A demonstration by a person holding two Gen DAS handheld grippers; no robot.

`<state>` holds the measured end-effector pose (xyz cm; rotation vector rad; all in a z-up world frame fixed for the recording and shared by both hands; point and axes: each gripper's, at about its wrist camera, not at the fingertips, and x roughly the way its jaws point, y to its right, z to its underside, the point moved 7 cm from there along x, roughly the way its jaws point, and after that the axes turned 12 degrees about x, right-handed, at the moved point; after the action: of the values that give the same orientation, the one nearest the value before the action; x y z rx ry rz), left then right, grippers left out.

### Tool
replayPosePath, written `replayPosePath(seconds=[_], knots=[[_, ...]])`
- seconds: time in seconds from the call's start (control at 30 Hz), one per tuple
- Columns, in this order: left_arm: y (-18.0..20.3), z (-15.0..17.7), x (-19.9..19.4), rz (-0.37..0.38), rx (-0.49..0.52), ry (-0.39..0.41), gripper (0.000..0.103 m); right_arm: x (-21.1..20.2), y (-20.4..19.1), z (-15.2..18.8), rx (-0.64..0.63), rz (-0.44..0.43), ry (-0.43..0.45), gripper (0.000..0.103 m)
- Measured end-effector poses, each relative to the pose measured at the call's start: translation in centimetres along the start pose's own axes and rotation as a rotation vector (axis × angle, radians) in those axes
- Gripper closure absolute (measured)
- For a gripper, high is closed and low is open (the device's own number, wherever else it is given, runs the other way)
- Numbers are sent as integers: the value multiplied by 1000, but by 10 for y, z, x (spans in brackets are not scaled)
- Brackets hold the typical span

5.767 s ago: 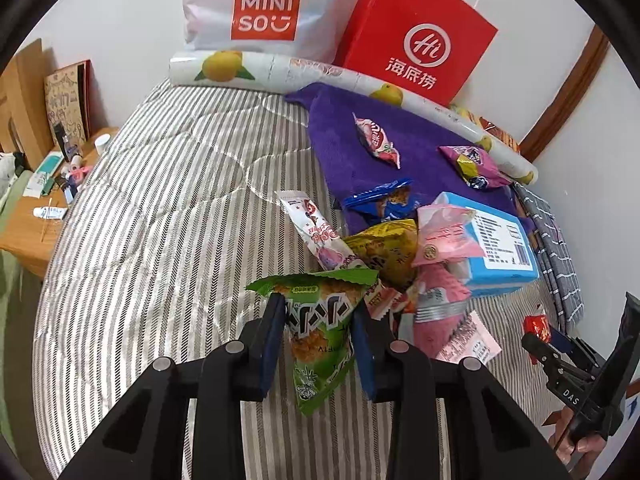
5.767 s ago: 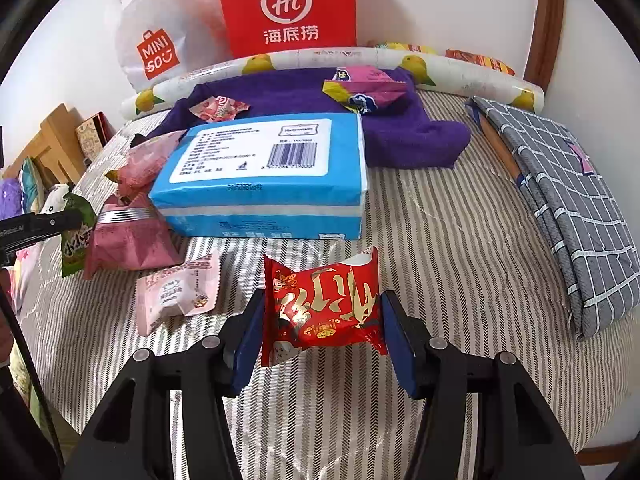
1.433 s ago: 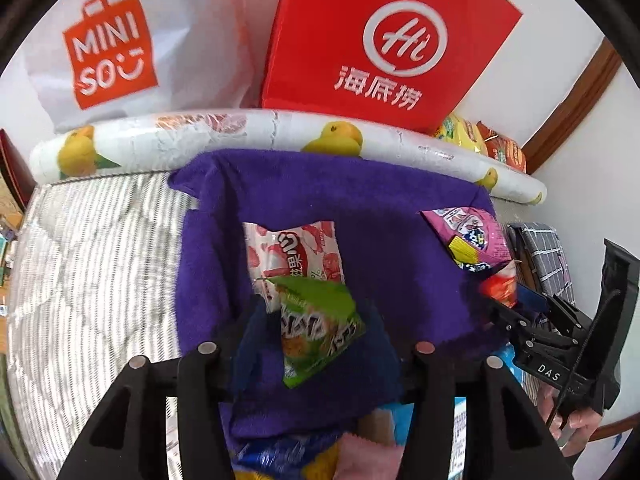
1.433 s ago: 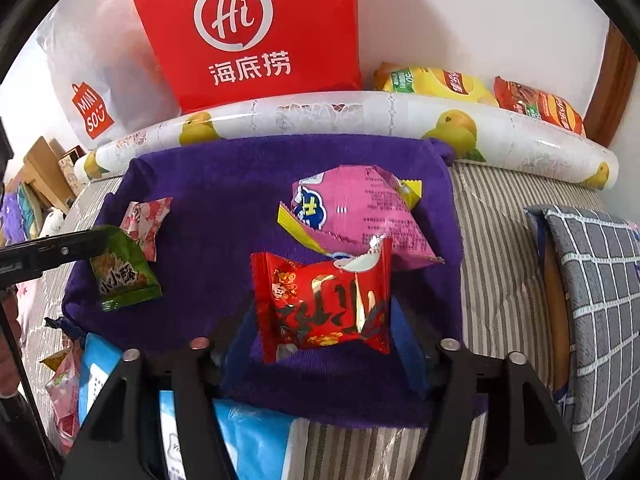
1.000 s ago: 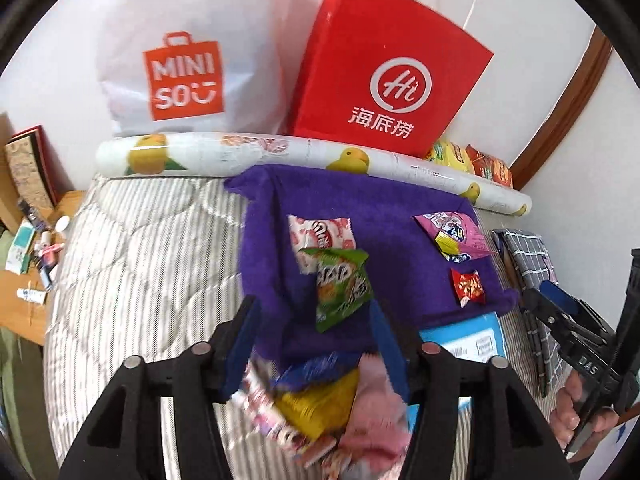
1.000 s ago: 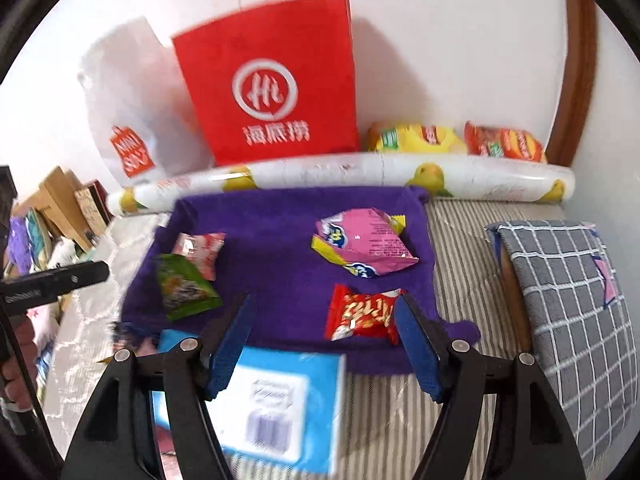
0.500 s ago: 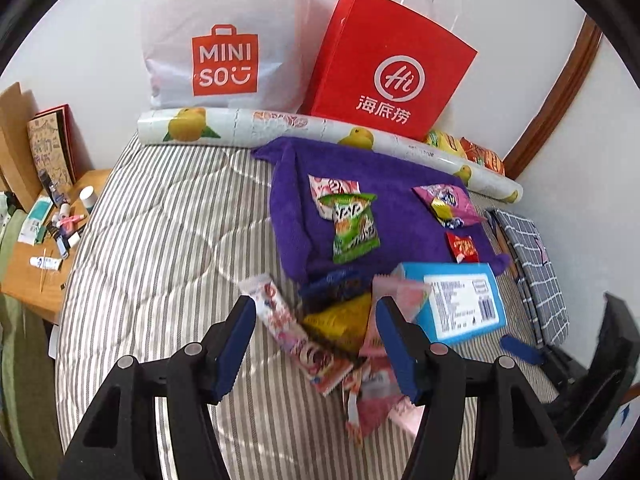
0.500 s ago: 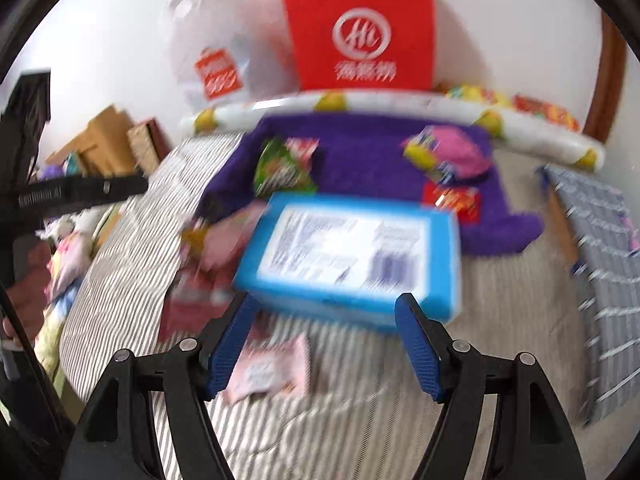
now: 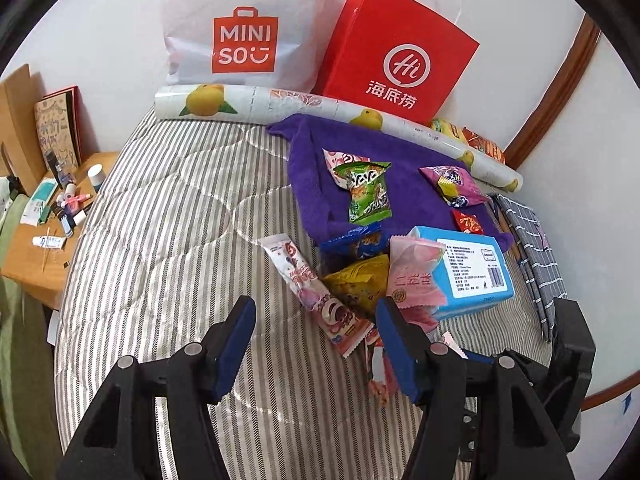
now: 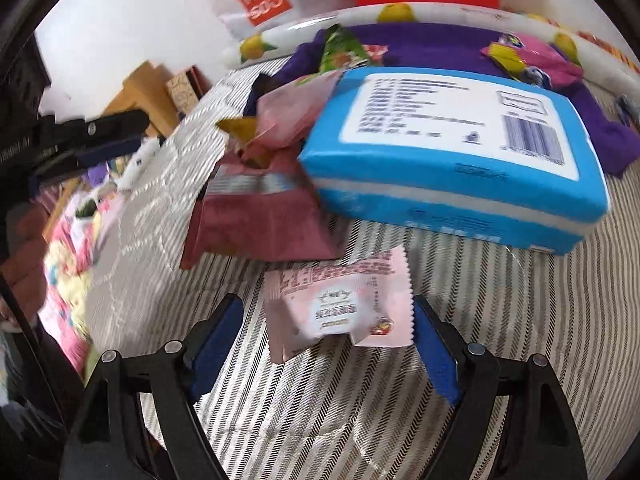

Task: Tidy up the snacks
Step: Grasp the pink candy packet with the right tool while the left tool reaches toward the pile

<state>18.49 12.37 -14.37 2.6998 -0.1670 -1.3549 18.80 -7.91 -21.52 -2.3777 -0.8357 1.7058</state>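
Bed [image 9: 168,216] fills both views; purple towel [image 9: 404,200] upper right, holding sorted snacks. Unsorted pile [image 9: 360,280] lies centre frame, ahead-right of left gripper [image 9: 316,344], spread and empty. Right gripper [image 10: 326,344] is nearer its target: pink packet [image 10: 340,304] lies flat between its jaws, which have just been opening, pads not pressing, long axis across. Only the right view shows that packet whole.
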Motion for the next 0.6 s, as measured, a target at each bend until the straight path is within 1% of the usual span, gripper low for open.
replayPosePath(seconds=[0.07,0.27,0.43,0.47,0.5,0.6], knots=[[-1,1,1,-1,-2,-1,43,3,-4,3,-35,37,4,18],[0,4,3,-1,3,-7,43,8,-7,1,-63,96,23,18],[3,5,5,-5,12,-12,43,14,-14,4,-153,190,44,20],[3,6,5,-7,15,-13,43,14,-15,4,-160,194,53,22],[3,6,5,-8,17,-13,43,13,-14,4,-157,186,58,28],[5,8,6,-6,22,-14,43,10,-11,-1,-133,157,73,36]])
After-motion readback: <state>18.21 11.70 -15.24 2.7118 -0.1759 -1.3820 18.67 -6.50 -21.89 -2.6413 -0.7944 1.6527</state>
